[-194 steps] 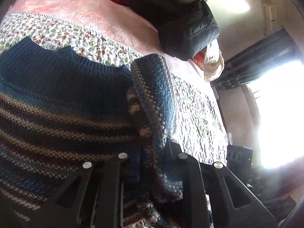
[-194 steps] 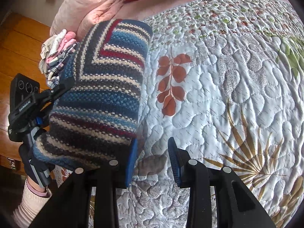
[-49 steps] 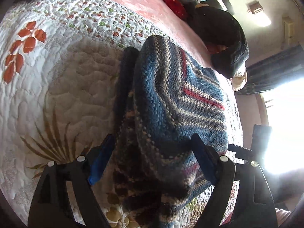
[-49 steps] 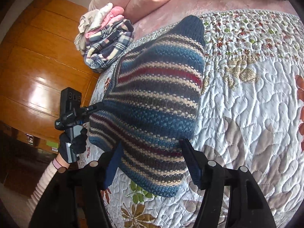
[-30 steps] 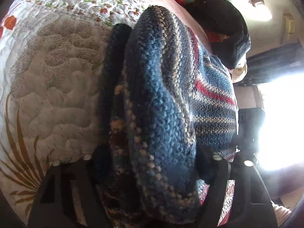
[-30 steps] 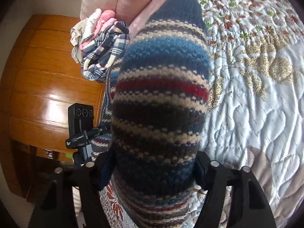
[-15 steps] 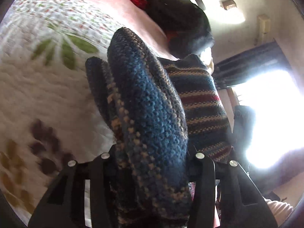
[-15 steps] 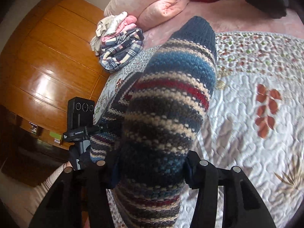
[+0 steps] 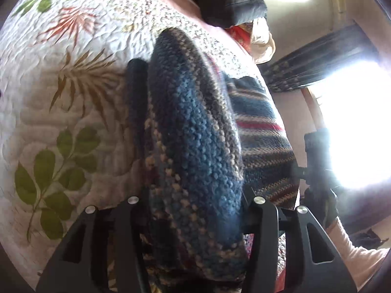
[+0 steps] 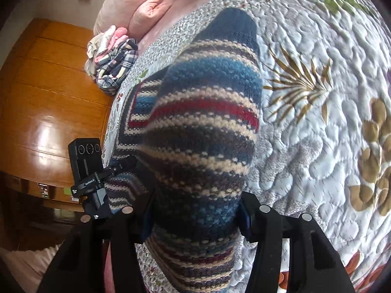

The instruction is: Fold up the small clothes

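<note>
Looking along the left gripper (image 9: 193,202), a folded striped knit sweater (image 9: 195,146) was seen bunched thickly between the two black fingers (image 9: 127,232), which were closed against its sides as far as the thick wool allowed; the fingertips themselves were buried in the fabric. A dark ribbed edge (image 9: 136,102) of the garment stood out on its left side, and the rest of the sweater ran off to the right towards the other gripper device (image 9: 315,151), held by a gloved hand (image 9: 322,205) with a pale sleeve (image 9: 354,256) at the right edge of the bed. Beneath lay a white quilt (image 9: 61,102) printed with leaves; whether the sweater rested on it or was lifted clear could not be told. A dark jacket (image 9: 234,2) lay near the far side of the bed, and a bright window (image 9: 354,122) was blown out at the right. From the right wrist view, the right gripper (image 10: 195,212) was likewise seen clamped around a fat fold of the same sweater (image 10: 202,127), the blue pads (image 10: 244,217) pressed into the knit on either side. The quilt (image 10: 317,134) spread to the right, the left gripper device (image 10: 85,161) was seen at the sweater's far left end, and a stack of folded clothes (image 10: 112,58) sat near the quilt's far left corner beside a pink duvet (image 10: 144,2), with a wooden wardrobe (image 10: 48,92) behind.
</note>
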The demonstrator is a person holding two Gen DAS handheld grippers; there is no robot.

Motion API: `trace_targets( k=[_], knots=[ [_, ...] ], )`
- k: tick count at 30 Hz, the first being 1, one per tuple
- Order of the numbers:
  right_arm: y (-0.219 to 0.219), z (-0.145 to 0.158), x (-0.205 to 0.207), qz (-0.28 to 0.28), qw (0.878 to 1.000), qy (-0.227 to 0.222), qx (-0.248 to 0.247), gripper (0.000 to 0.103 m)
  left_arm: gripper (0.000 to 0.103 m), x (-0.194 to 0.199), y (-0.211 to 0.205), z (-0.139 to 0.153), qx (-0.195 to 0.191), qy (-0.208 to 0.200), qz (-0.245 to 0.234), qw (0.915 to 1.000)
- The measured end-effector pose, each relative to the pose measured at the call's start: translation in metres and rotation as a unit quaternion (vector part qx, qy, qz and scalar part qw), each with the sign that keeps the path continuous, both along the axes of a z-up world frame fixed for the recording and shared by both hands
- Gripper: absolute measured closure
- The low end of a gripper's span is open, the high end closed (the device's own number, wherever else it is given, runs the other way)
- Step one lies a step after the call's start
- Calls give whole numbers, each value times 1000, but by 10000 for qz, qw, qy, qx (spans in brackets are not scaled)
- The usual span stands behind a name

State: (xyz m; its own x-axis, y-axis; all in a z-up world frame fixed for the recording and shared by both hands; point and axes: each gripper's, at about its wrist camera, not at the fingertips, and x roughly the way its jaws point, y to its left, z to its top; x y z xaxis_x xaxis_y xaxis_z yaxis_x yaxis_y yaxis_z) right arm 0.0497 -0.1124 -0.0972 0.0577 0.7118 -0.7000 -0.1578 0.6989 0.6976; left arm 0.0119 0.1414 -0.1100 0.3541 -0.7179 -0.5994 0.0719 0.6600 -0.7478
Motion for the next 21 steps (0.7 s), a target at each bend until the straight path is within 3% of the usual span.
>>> trace_targets(
  k=[5, 10, 17, 21],
  knots=[
    [-18, -19, -6, -265, 9992, 80, 274, 40, 46, -4, 8, -11, 83, -108, 96, 9999],
    [-41, -14, -19, -341, 9990, 101, 259, 32, 43, -12, 0, -10, 201, 16, 225, 9995],
    [-65, -6, -57, -284, 9990, 259, 235, 30, 45, -63, 14, 30, 874, -457, 392, 9944],
    [-67, -19, -81, -166, 9992, 340, 110, 32, 45, -93, 10, 57, 1189, -817, 498, 9883]
  ],
)
